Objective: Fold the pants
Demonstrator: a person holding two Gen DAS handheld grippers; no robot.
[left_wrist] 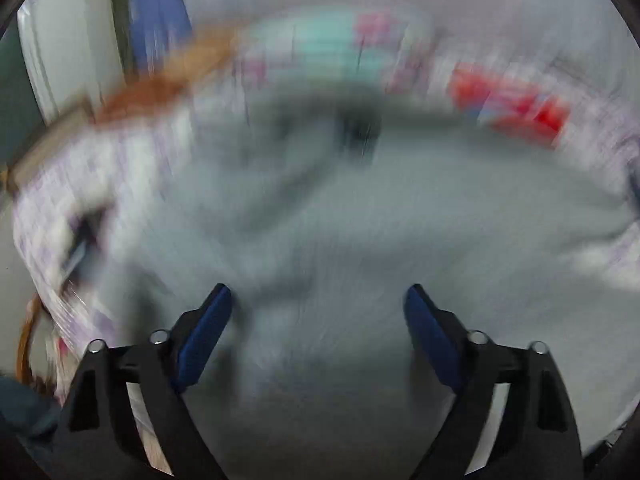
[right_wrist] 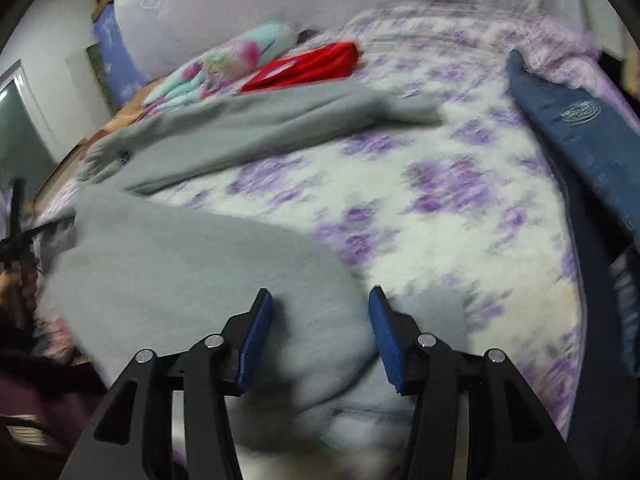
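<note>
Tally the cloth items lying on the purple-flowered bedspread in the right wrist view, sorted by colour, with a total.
Grey: 1, the pants, with both legs spread across the bedspread
Red: 1, the folded garment
Blue: 1, the denim piece
Pastel multicolour: 1, the fleece item
Total: 4

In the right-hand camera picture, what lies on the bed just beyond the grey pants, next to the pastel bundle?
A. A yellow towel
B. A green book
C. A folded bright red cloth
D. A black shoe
C: a folded bright red cloth lies on the purple-flowered bedspread, past the far leg of the soft grey fleece pants and beside the pastel multicoloured bundle.
</note>
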